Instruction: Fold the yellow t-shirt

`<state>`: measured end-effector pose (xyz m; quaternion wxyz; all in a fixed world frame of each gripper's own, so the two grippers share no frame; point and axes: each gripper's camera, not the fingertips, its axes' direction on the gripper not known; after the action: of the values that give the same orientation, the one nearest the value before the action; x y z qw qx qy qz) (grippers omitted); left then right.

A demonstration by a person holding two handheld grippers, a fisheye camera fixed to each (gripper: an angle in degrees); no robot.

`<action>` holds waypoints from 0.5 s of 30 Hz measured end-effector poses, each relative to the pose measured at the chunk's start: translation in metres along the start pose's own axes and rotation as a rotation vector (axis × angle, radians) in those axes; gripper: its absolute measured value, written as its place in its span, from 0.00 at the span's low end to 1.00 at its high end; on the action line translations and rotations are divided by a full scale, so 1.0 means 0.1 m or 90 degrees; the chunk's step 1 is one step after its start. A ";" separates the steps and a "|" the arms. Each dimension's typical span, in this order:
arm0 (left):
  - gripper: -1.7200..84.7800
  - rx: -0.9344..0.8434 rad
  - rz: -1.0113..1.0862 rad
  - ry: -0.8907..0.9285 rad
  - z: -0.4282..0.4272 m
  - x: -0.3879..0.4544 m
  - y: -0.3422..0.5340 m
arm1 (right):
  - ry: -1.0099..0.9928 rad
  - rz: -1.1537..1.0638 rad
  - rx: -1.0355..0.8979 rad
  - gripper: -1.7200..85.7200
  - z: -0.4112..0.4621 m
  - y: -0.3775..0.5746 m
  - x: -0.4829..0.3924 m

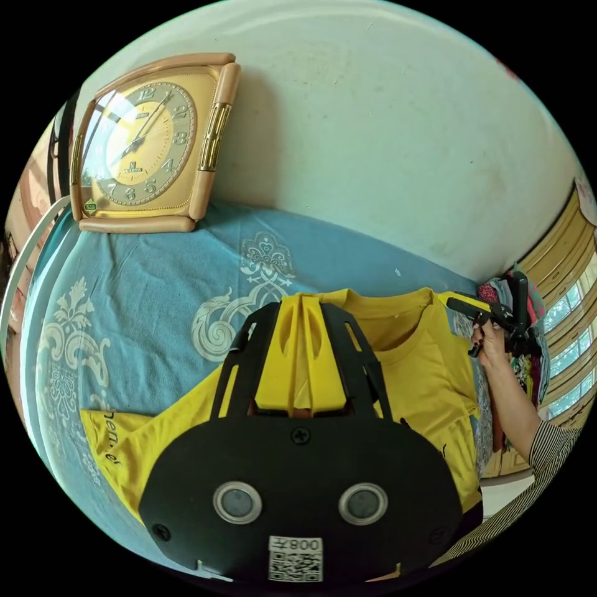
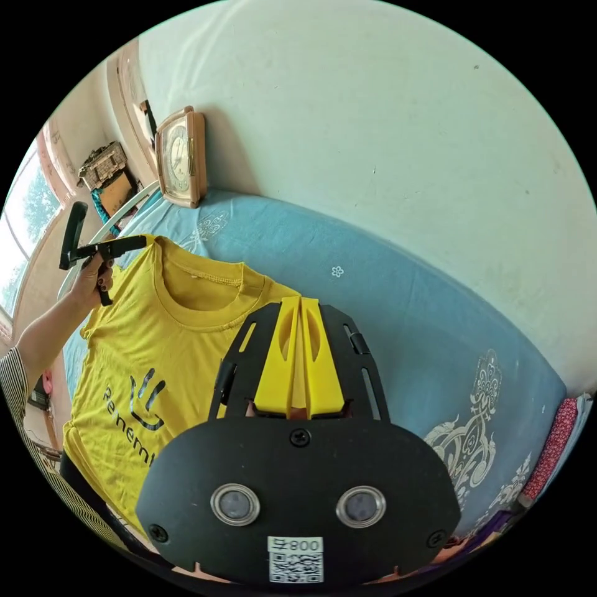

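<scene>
Gripping the yellow t-shirt [image 2: 143,348] at its shoulders, both claws clenched; hem cut off below.

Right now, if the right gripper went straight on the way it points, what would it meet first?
The right gripper, jaws together on the yellow t-shirt at its shoulder, points over the blue bedspread toward the pale wall. Probably the wall first, though depth is unclear.
</scene>
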<state>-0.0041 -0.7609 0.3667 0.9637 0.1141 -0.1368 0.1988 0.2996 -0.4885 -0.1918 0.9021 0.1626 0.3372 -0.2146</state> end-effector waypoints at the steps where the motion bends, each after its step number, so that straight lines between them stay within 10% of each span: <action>1: 0.03 -0.002 -0.003 0.008 0.03 -0.01 -0.03 | -0.003 -0.001 -0.010 0.02 0.03 -0.04 0.02; 7: 0.03 -0.087 -0.053 -0.027 0.64 -0.17 -0.08 | -0.016 0.026 -0.145 0.03 0.75 -0.19 0.16; 15: 0.06 -0.011 -0.052 0.068 0.40 -0.38 0.08 | -0.063 0.088 -0.035 0.08 0.29 0.08 0.63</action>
<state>-0.0498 -0.7780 0.3935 0.9779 0.1009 -0.0822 0.1635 0.3623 -0.5118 -0.2121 0.9346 0.1496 0.2857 -0.1504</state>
